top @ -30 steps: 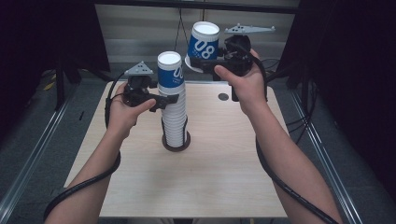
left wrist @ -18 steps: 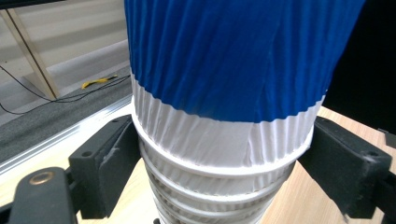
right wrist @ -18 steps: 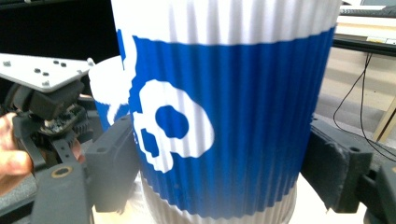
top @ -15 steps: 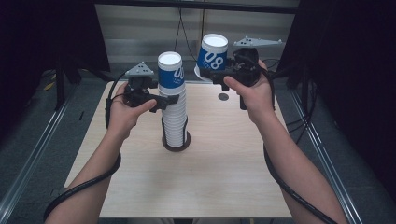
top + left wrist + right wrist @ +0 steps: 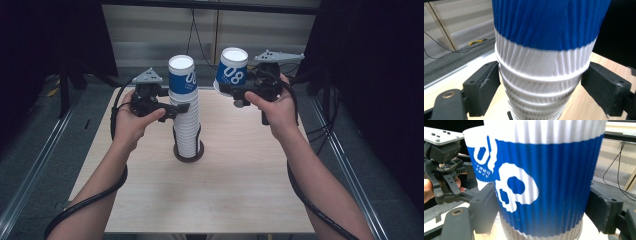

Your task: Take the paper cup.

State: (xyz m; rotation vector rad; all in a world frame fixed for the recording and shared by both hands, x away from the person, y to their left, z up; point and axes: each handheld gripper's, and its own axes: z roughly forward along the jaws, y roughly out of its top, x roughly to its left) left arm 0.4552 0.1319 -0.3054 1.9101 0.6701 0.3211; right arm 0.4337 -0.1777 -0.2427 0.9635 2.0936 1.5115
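Just right of the cup stack [image 5: 186, 117], at the height of its top, the right gripper [image 5: 239, 89] holds a single blue-and-white cup [image 5: 231, 71] upside down, base up, jaws clamped on its ribbed wall. In the right gripper view that cup [image 5: 544, 182] sits squarely between the 2 black jaws, pressed on both sides, with the top of the stack [image 5: 480, 157] close behind it.

The stack stands upright in a dark ring holder [image 5: 188, 152] near the middle of the wooden surface [image 5: 235, 185]. The left gripper [image 5: 176, 108] has the stack between its jaws, about a third of the way down from the top. Those jaws have just been closing. In the left gripper view the stack [image 5: 544, 75] sits between them, the left pad against the ribbed wall and the right pad at or just off it, so call it a bracing hold that is not quite snug yet.

Judging by the layout, 1 cup has come off the top and is being carried clear, though it could equally be about to go on.

To do this well, keep the left gripper steady so the tall stack does not lean or lift out of its ring. The right one should carry the cup level and well clear of the stack's top rim, since a nudge there could tip the column. Keep the squeeze light; this ribbed paper wall looks easy to crush.
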